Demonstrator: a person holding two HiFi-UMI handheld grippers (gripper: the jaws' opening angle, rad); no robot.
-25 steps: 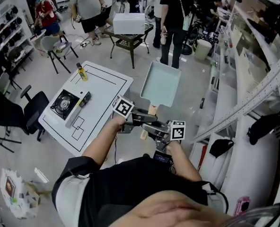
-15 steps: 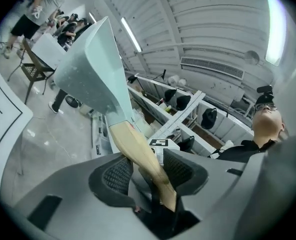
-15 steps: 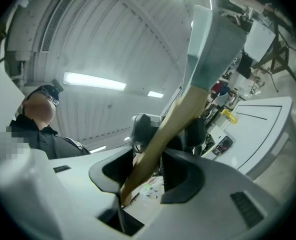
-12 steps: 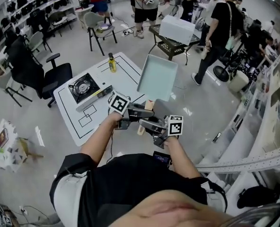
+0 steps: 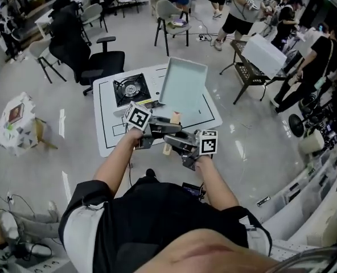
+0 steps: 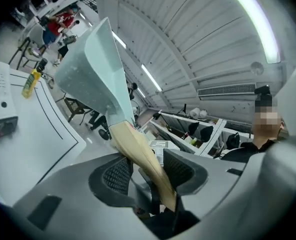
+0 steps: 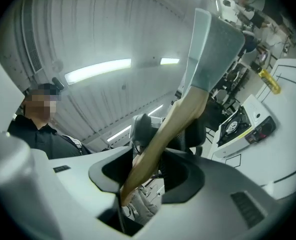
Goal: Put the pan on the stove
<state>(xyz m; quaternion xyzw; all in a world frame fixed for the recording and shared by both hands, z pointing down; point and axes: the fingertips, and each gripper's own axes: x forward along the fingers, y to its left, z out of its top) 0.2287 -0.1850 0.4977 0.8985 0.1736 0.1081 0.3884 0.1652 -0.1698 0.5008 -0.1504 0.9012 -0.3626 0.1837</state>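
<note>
Pan (image 5: 183,90) was held up, handle (image 5: 173,118) clamped in left tongs (image 5: 167,131) and loosening right tongs (image 5: 172,141), not yet set on stove (image 5: 128,90)

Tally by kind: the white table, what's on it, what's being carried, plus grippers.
table: 1
stove: 1
yellow bottle: 1
pan: 1
grippers: 2, left and right, both on the pan's handle, right's jaws opening
total: 6
</note>
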